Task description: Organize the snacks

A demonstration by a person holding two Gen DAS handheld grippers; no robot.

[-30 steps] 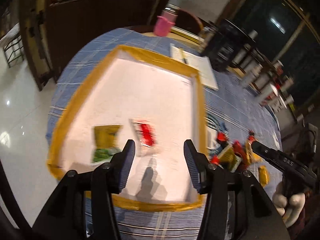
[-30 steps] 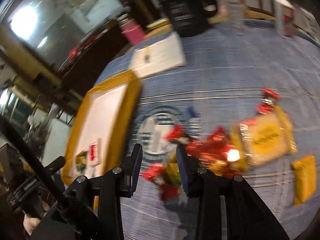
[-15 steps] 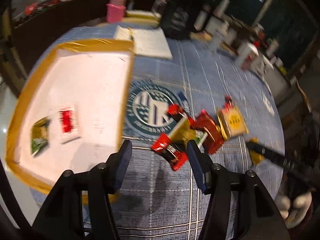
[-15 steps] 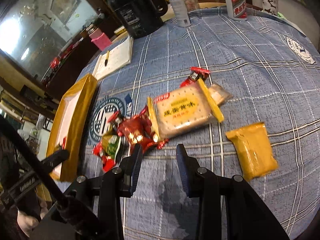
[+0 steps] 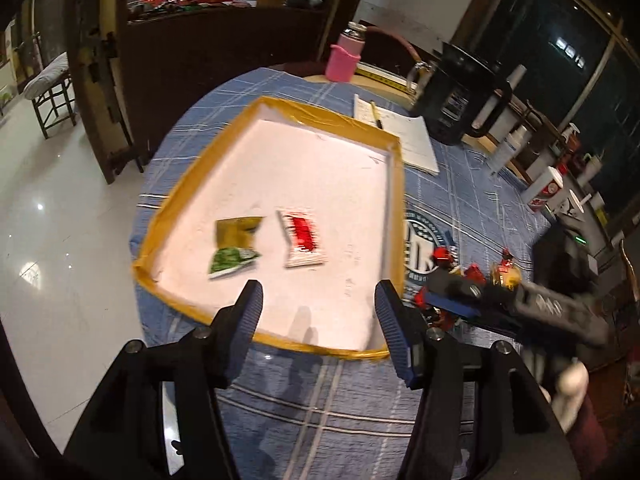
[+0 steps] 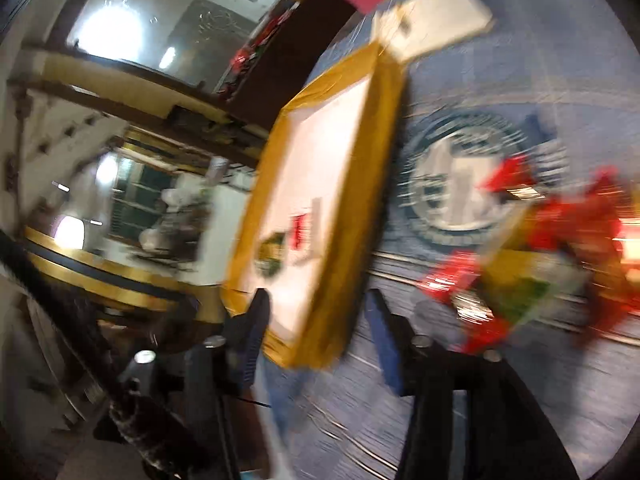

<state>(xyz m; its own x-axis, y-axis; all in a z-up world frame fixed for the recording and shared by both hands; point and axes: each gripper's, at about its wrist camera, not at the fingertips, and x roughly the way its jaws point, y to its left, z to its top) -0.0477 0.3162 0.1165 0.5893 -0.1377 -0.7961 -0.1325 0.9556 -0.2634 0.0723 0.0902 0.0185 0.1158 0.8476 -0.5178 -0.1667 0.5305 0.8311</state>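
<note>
A white tray with a yellow taped rim (image 5: 394,208) lies on the blue checked tablecloth. In it lie a green-and-gold snack packet (image 5: 234,246) and a white-and-red packet (image 5: 303,238). My left gripper (image 5: 316,320) is open and empty above the tray's near edge. A pile of red and yellow snack packets (image 5: 472,276) lies right of the tray, partly hidden by my right gripper (image 5: 452,300) reaching across. In the blurred right wrist view my right gripper (image 6: 316,340) is open and empty over the tray's near corner (image 6: 320,320), with the pile (image 6: 532,264) to its right.
A pink cup (image 5: 344,58), a notepad with a pen (image 5: 396,136), a black kettle (image 5: 460,96) and several bottles (image 5: 546,188) stand at the table's far side. The table edge and tiled floor (image 5: 52,220) lie to the left.
My left gripper has swung back left from the snack pile to over the tray. My right gripper has swung left from the pile toward the tray's corner and opened wider. The right view is now blurred.
</note>
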